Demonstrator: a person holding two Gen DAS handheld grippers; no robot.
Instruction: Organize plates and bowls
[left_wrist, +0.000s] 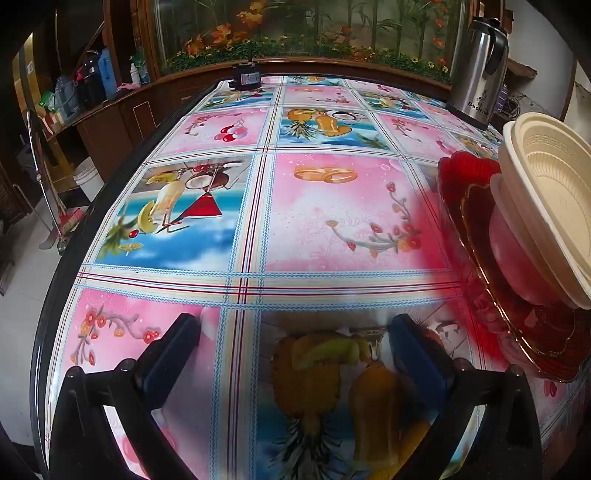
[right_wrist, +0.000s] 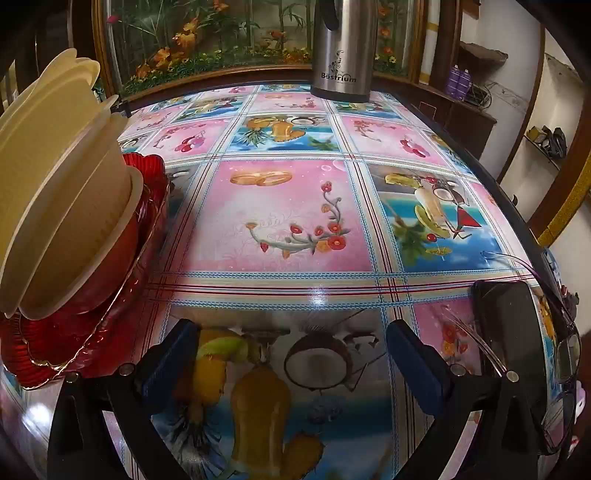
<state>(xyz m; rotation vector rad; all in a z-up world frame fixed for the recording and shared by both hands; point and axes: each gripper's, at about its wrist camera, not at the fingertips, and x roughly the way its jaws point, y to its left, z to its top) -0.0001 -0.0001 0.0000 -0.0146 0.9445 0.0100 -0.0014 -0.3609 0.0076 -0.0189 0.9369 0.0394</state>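
hovering above the table (left_wrist: 332, 221), both tongs (left_wrist: 295, 347) (right_wrist: 291, 350) tilt downward, gaping.

Cream bowls (left_wrist: 546, 206), nested and tilted, run past the right edge in the left wrist view and past the left edge in the right wrist view (right_wrist: 55, 192); their count cannot be told. Red plates (left_wrist: 517, 295) beneath are largely covered by the bowls and cropped at the frame edge; number uncertain. Steel flask (right_wrist: 343, 48): top cut off by the upper edge of the right wrist view. Dark phone-like slab (right_wrist: 506, 332) and spectacles (right_wrist: 565, 354) are distorted at the right rim. Shelf items (left_wrist: 74, 88) too small to identify
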